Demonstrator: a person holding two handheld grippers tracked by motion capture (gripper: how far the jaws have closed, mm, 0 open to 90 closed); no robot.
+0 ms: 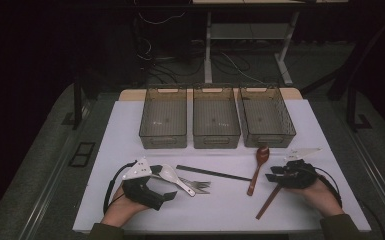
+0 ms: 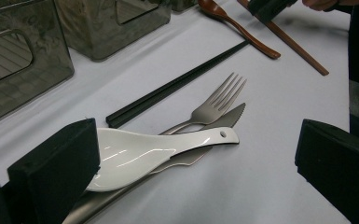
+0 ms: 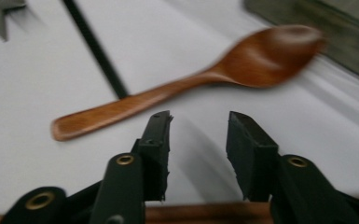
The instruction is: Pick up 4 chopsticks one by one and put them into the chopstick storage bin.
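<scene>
Hovering right tongs (image 3: 198, 122) parted near wooden spoon (image 3: 177, 84)

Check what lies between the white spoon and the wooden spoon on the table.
Black chopsticks lie across that stretch, between the white spoon and the wooden spoon; a fork and a knife lie by the white spoon too. It shows in the high view.

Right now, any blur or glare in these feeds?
Right gripper view: motion blur smears the wooden spoon. Left gripper view: sharp, with glare streaks on the white spoon. High view: dim, room behind the table nearly black.
</scene>
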